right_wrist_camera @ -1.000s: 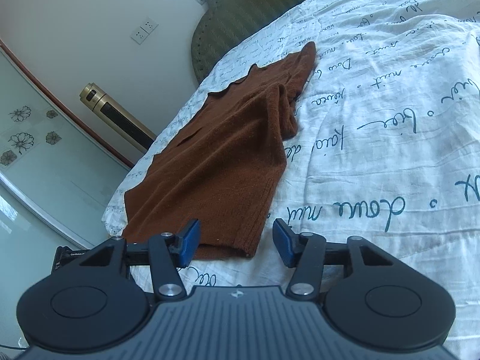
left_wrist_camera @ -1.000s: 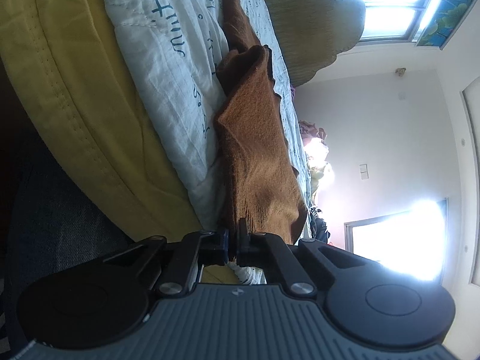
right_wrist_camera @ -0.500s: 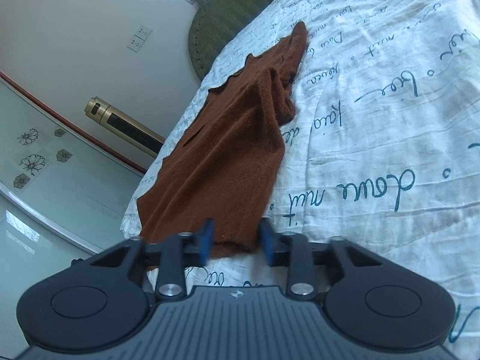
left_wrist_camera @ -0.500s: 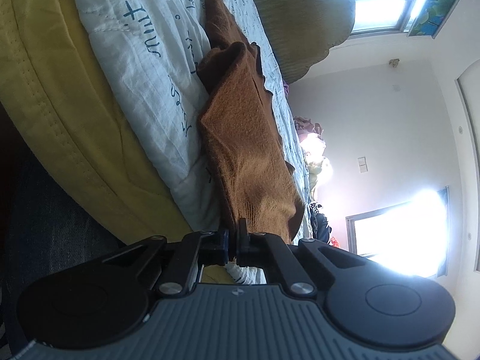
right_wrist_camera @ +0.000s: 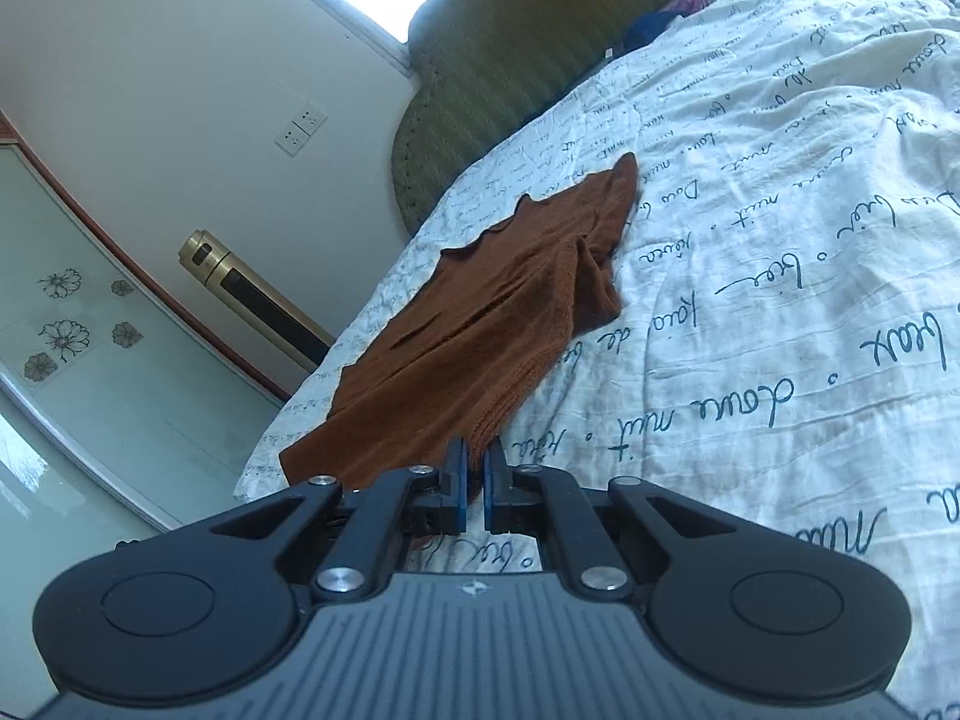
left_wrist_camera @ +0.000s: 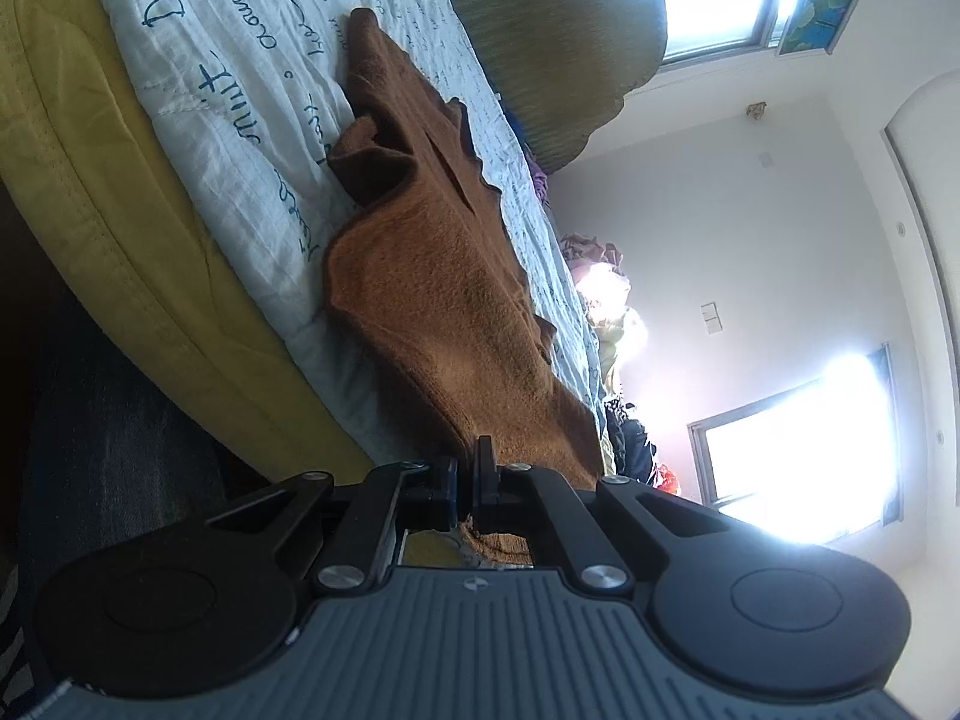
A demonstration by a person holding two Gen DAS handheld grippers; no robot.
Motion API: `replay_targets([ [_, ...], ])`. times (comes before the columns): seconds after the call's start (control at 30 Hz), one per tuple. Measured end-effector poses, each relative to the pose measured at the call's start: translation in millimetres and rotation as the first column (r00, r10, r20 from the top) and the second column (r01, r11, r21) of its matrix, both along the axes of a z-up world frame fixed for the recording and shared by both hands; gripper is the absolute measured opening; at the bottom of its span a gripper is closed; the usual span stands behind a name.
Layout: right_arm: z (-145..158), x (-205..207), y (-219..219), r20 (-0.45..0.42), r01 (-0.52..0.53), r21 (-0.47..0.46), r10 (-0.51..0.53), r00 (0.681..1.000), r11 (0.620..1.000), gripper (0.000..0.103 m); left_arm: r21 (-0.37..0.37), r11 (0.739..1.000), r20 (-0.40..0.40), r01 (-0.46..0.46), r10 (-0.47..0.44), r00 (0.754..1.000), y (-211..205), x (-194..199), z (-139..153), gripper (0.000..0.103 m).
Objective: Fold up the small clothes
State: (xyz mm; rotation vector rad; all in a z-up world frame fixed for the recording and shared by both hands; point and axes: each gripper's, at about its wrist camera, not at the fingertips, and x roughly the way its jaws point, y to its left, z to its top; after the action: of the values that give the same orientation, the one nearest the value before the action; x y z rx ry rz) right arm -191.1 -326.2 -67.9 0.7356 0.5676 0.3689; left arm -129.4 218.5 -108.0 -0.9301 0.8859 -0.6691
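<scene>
I am now pinching with both tools. Nearest to me, my right gripper (right_wrist_camera: 473,483), which was spread wide a second ago with the hem lying between its fingers, is closing down to a thin slit on the near corner of the brown garment (right_wrist_camera: 492,324), so I am judging that corner as gripped. My left gripper (left_wrist_camera: 467,483) is staying clamped on the other near corner, the knit (left_wrist_camera: 432,312) bunching right at its fingertips and a bit of hem showing just behind them.

Beyond the fingers the garment is stretching away along the script-printed quilt (right_wrist_camera: 780,276), lying mostly flat near the bed's edge, with a sleeve crumpled midway along one side and its far end reaching toward the green headboard (right_wrist_camera: 504,78). In the left view it is sitting just beside the yellow mattress edge (left_wrist_camera: 120,252).

With both near corners in hand, I am reading this as the start of the fold: lifting and carrying the hem forward toward the far end looks like the next step.
</scene>
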Motion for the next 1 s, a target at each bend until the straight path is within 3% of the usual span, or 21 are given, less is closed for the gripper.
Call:
replay_targets([
  [0.23,10.0,-32.4,12.3,-0.003,-0.005,-0.004,0.005,1.000,1.000,0.004,0.005,0.999,-0.012,0.043,-0.043,0.999,-3.8,-23.6,5.4,0.003],
  [0.4,35.8,-50.6,14.1,0.033,-0.023,-0.003,0.023,0.999,1.000,0.004,0.019,1.000,0.033,0.025,-0.026,0.999,6.3,-39.8,35.7,0.003],
  [0.53,40.8,-59.5,20.7,-0.001,-0.051,-0.014,0.051,0.999,0.999,0.001,0.034,0.999,0.029,0.030,-0.031,0.999,8.3,-48.1,44.1,0.003],
  [0.67,27.8,-49.1,13.9,-0.018,-0.029,-0.003,0.029,0.999,1.000,0.001,0.021,0.999,-0.003,0.034,-0.034,0.999,4.7,-36.8,31.6,0.003],
  [0.8,9.5,-26.3,13.3,-0.118,-0.062,-0.042,0.056,0.991,0.997,0.002,0.020,0.999,-0.027,0.035,-0.034,0.999,1.8,-25.9,18.4,0.003],
  [0.87,-6.6,-22.9,15.1,-0.182,-0.077,-0.009,0.074,0.980,0.997,0.003,0.006,0.999,-0.028,0.037,-0.037,0.999,1.7,-27.2,16.9,0.003],
  [1.0,-30.8,-26.0,20.2,-0.216,-0.071,0.044,0.079,0.973,0.996,0.004,0.010,0.999,-0.024,0.032,-0.032,0.999,4.2,-31.1,18.5,0.003],
])
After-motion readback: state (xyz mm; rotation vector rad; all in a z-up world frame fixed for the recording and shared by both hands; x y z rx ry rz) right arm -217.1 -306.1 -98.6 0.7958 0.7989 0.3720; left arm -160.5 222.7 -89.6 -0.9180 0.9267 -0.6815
